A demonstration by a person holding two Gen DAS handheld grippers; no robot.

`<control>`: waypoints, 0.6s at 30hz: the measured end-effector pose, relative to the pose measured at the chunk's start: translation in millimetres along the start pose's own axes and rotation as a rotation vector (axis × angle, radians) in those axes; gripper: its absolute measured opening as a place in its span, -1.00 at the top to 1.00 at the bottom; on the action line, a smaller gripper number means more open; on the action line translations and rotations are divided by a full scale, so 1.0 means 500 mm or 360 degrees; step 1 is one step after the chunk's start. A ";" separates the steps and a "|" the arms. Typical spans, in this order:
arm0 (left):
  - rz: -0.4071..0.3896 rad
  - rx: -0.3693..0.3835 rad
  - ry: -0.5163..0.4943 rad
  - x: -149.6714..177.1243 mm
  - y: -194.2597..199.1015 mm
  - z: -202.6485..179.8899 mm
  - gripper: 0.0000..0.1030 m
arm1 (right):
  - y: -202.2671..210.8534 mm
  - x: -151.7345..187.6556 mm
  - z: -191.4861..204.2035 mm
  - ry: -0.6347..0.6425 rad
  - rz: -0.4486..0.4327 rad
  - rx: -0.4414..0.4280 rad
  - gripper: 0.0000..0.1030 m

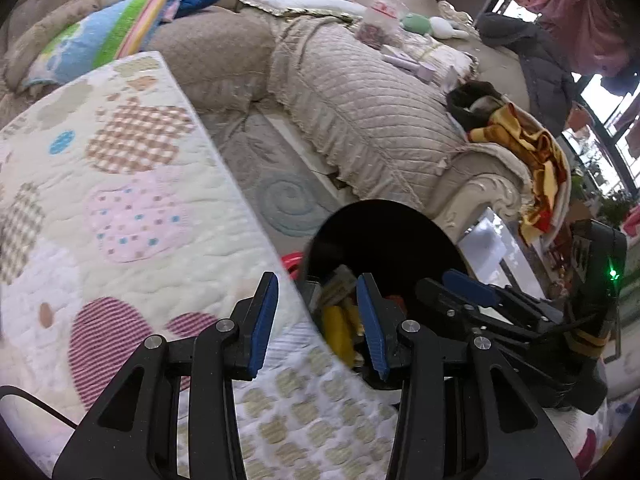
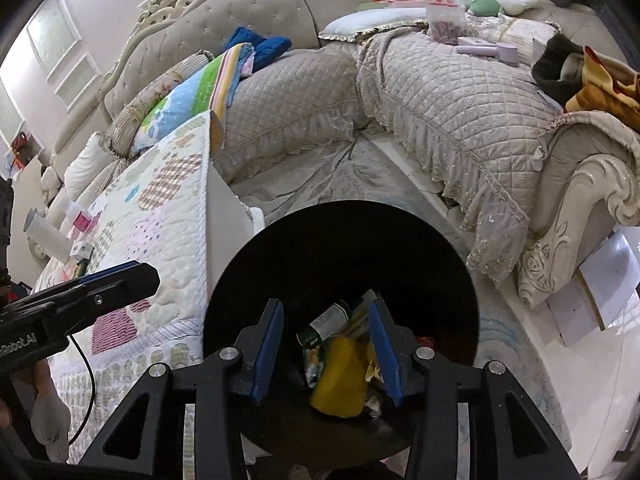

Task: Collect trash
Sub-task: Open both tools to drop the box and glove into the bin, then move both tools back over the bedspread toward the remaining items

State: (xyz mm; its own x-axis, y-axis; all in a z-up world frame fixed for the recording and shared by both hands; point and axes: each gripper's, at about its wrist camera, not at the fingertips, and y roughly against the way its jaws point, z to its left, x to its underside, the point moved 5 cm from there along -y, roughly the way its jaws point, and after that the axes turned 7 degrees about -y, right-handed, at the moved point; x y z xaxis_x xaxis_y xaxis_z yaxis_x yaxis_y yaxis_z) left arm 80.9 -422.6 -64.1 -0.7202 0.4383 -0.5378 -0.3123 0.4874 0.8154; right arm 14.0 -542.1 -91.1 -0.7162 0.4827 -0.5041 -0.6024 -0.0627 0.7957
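A black round trash bin [image 2: 304,248] stands on the floor beside the quilt-covered table [image 2: 160,216]. Inside lie a yellow wrapper [image 2: 340,380], a small green-labelled bottle [image 2: 328,320] and other scraps. My right gripper [image 2: 326,350] is open and empty, right above the bin's mouth. My left gripper [image 1: 316,320] is open and empty over the table's edge [image 1: 120,208], next to the bin [image 1: 380,232]. The right gripper also shows in the left wrist view [image 1: 468,292]. The left gripper shows at the left of the right wrist view [image 2: 116,280].
A beige quilted sofa [image 2: 460,112] curves behind, holding cushions, a striped pillow [image 2: 192,96], a blue cloth, a plastic bag and a lilac hair dryer [image 2: 488,50]. Small items, a white cylinder [image 2: 44,234] and a pink packet [image 2: 82,222], lie at the table's far end.
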 end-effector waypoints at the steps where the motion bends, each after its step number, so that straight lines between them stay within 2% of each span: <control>1: -0.0005 -0.0024 0.0009 0.003 0.005 0.010 0.25 | 0.000 0.000 0.005 0.0007 -0.0001 -0.0002 0.18; 8: -0.0036 -0.0172 0.0072 0.029 0.045 0.077 0.25 | 0.000 0.002 0.061 0.0074 0.0002 -0.0045 0.18; 18: -0.0046 -0.0390 0.0201 0.108 0.125 0.216 0.25 | -0.032 0.031 0.212 0.0237 0.0076 -0.0171 0.17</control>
State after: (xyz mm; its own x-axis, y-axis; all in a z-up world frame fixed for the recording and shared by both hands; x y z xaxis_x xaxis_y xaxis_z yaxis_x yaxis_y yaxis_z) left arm 89.6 -286.9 -65.3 -0.7754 0.3219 -0.5432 -0.4635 0.2941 0.8359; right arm 49.7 -441.2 -76.0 -0.7842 0.3429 -0.5171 -0.5950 -0.1794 0.7834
